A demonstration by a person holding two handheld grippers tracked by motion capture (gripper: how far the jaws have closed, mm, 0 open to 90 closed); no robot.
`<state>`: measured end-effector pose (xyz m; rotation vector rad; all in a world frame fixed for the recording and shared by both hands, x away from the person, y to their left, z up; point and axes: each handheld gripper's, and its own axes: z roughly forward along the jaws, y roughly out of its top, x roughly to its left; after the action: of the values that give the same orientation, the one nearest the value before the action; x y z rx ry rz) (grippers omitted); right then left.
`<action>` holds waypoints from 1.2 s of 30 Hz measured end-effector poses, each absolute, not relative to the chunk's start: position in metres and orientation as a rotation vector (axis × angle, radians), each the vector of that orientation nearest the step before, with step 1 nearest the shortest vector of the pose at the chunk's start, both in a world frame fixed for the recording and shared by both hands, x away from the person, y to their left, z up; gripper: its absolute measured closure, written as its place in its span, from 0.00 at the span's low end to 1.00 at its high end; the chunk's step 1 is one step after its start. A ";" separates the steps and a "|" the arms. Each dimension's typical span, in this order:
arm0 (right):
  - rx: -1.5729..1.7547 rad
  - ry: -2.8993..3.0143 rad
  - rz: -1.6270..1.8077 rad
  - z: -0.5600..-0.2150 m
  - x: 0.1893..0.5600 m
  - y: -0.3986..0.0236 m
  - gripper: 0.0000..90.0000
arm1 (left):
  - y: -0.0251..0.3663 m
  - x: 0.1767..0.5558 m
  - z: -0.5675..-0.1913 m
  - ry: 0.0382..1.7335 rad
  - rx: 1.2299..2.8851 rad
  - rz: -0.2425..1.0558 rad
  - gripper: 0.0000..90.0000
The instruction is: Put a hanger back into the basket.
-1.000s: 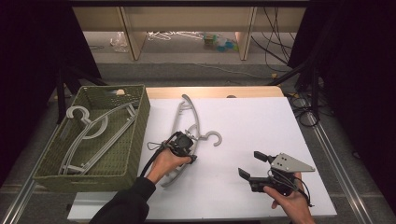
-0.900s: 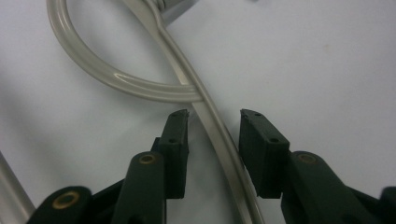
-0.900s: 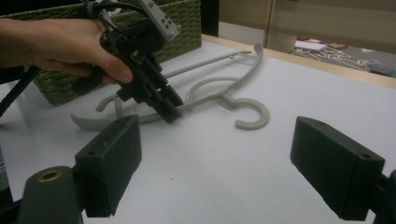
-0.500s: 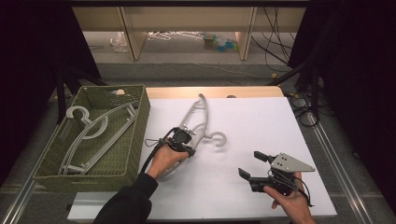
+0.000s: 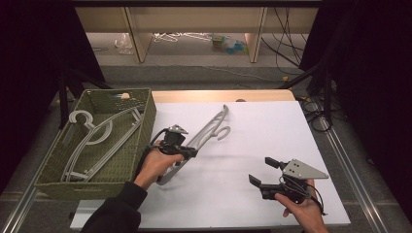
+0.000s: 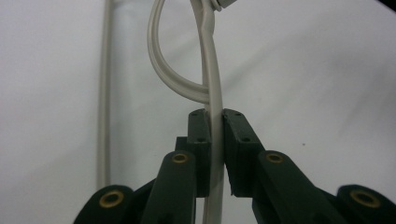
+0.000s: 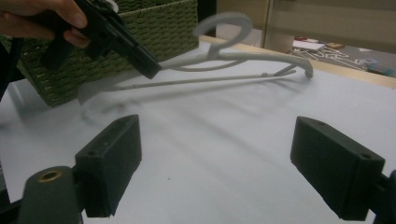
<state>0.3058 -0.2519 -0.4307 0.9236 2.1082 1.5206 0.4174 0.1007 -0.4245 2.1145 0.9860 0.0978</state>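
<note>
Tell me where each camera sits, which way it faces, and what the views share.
High view: above the person's side, facing forward and down on the table; both forearms, left gripper and right gripper show.
Left gripper view: on the left gripper, looking along its jaws, shut on the hanger.
Right gripper view: on the right gripper, jaws apart, facing the basket.
Shared: the hanger appears in all three.
</note>
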 end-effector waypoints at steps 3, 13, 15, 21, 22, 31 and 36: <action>0.921 2.107 1.517 -0.431 0.305 -0.252 0.20 | 0.109 0.410 -0.422 1.000 2.049 0.072 0.91; 0.917 2.098 1.527 -0.431 0.306 -0.252 0.20 | 0.112 0.404 -0.427 0.991 2.088 0.104 0.90; 0.921 2.100 1.528 -0.431 0.306 -0.252 0.20 | 0.112 0.404 -0.426 0.992 2.093 0.119 0.90; 0.916 2.107 1.514 -0.430 0.305 -0.252 0.20 | 0.115 0.405 -0.423 1.039 2.086 0.211 0.88; 0.916 2.107 1.524 -0.431 0.305 -0.252 0.20 | 0.114 0.406 -0.424 1.046 2.092 0.219 0.84; 0.924 2.109 1.521 -0.431 0.305 -0.252 0.20 | 0.099 0.425 -0.424 1.058 2.146 0.297 0.83; 0.921 2.112 1.522 -0.431 0.305 -0.252 0.20 | 0.093 0.431 -0.424 1.053 2.203 0.342 0.86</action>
<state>0.3053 -0.2518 -0.4308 0.9213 2.1116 1.5218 0.4314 0.0925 -0.4245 2.2028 1.0528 0.3417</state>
